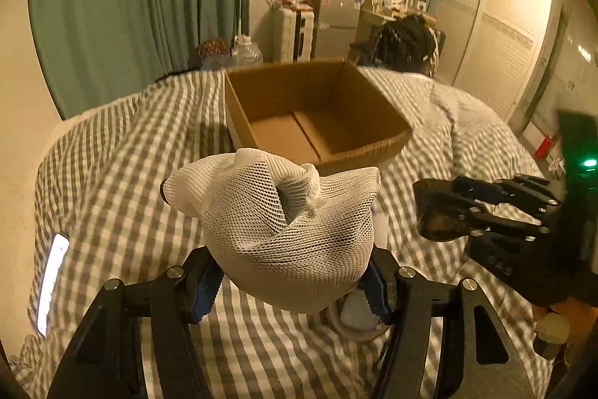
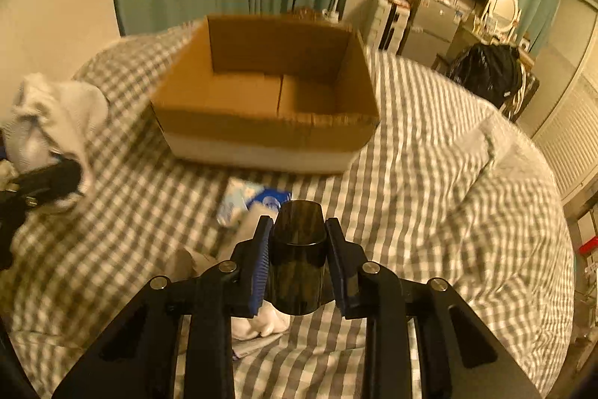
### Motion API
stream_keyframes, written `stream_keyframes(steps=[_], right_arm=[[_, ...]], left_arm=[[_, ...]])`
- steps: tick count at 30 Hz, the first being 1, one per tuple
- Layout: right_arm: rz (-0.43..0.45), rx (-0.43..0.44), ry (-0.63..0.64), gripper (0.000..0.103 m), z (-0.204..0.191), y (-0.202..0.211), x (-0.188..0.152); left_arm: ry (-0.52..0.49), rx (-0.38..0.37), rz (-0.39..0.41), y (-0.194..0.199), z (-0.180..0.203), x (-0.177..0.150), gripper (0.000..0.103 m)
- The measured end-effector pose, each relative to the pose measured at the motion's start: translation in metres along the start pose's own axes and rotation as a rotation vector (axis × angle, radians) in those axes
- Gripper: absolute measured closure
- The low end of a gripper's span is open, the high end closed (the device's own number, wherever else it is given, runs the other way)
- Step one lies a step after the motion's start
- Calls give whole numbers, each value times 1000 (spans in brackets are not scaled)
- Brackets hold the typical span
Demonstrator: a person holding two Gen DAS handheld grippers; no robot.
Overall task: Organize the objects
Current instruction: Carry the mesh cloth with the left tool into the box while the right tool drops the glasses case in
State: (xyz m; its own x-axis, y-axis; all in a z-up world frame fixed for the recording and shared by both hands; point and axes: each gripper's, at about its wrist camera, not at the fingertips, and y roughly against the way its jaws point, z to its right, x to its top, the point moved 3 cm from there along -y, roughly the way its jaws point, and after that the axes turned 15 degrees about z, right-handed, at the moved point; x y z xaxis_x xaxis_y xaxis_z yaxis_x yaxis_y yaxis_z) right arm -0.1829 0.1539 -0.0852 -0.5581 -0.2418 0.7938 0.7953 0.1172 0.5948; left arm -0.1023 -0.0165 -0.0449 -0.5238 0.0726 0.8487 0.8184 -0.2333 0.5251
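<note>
An open, empty cardboard box [image 1: 317, 122] sits on the checked bedspread; it also shows in the right wrist view [image 2: 273, 100]. My left gripper [image 1: 295, 287] is shut on a white mesh bag [image 1: 284, 219], held above the bed just short of the box's near wall. My right gripper [image 2: 299, 264] is shut on a dark smoky cup [image 2: 297, 257], held above the bed in front of the box. In the left wrist view the right gripper [image 1: 441, 212] shows at the right with the cup. In the right wrist view the mesh bag [image 2: 56, 114] shows at the left.
A blue and white packet [image 2: 254, 200] and white cloth [image 2: 258, 320] lie on the bedspread [image 2: 429, 174] under my right gripper. A lit phone [image 1: 52, 283] lies at the left. Green curtains, a fridge, a dresser with mirror and a black bag stand beyond the bed.
</note>
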Motion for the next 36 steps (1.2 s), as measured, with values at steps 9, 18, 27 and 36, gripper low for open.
stream_keyframes(steps=[9, 18, 27, 36], right_arm=[[221, 18, -35, 75, 6, 37, 94], [341, 69, -117, 75, 25, -22, 157], [314, 102, -196, 75, 42, -131, 150], [250, 136, -260, 74, 42, -168, 130]], left_arm=[[36, -3, 112, -21, -1, 73, 38], [62, 39, 106, -118, -3, 116, 38], [8, 6, 4, -200, -2, 81, 38], [16, -36, -41, -208, -2, 69, 27]])
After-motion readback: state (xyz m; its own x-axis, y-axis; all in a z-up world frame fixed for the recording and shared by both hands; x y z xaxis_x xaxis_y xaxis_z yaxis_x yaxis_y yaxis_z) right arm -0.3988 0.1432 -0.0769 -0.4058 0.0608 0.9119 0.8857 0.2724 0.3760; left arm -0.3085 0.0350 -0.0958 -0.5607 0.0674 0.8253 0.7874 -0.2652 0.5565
